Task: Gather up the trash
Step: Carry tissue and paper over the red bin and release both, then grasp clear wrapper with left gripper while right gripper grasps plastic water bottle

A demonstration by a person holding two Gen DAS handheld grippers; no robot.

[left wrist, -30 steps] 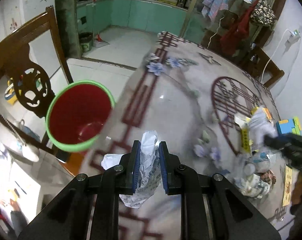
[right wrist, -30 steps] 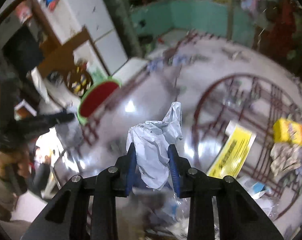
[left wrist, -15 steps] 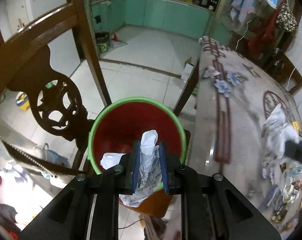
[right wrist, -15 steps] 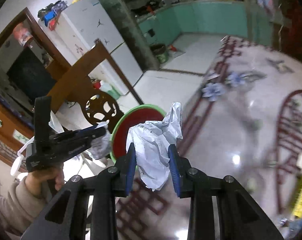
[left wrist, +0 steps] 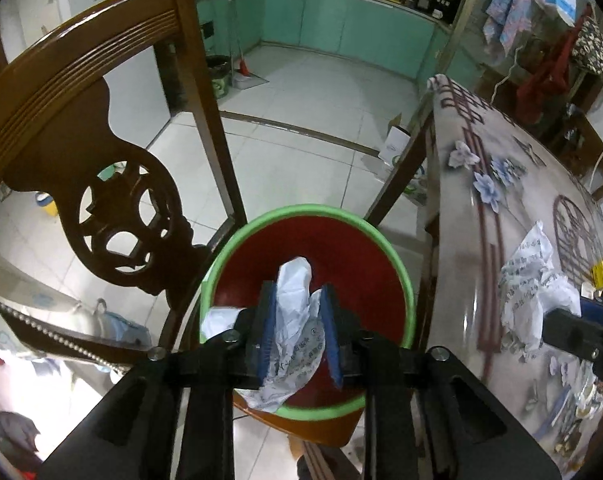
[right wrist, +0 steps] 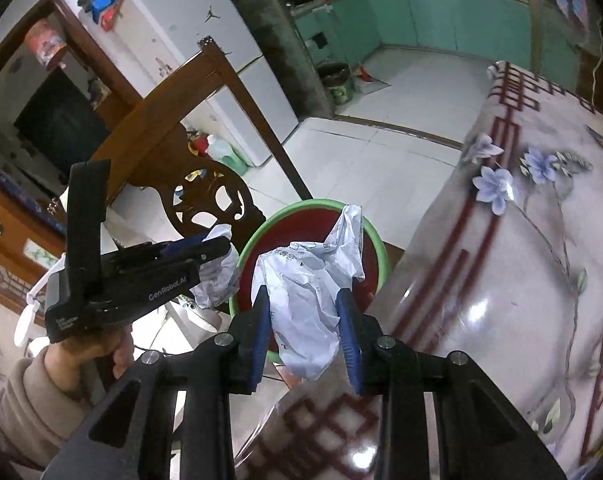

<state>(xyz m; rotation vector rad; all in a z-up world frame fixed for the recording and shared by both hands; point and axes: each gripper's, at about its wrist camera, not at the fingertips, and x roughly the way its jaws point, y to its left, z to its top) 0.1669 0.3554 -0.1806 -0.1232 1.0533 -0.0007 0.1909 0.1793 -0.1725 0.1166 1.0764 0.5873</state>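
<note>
A red bin with a green rim point(left wrist: 313, 210) stands on a wooden chair seat point(left wrist: 321, 428) beside the table. My left gripper point(left wrist: 297, 300) hangs right over the bin's mouth; its jaws are opening, and a crumpled printed paper point(left wrist: 293, 320) still sits between the blue pads, touching both. My right gripper point(right wrist: 301, 300) hovers over the table edge next to the bin point(right wrist: 301, 205). Its jaws are opening slightly with a second crumpled paper point(right wrist: 309, 280) still pinched between them. The left gripper point(right wrist: 221, 240) shows in the right wrist view, held in a hand point(right wrist: 85, 348).
The chair's carved wooden back point(left wrist: 81, 120) rises just left of the bin. The glossy floral table point(right wrist: 521, 280) fills the right, with several more scraps at its far side point(left wrist: 581, 392). White tiled floor point(left wrist: 301, 140) lies beyond, with a fridge point(right wrist: 189, 60) and green cabinets behind.
Both grippers have swung left from over the table toward the bin, each carrying its paper. The left one now hangs over the bin's mouth, its pads wider apart.
</note>
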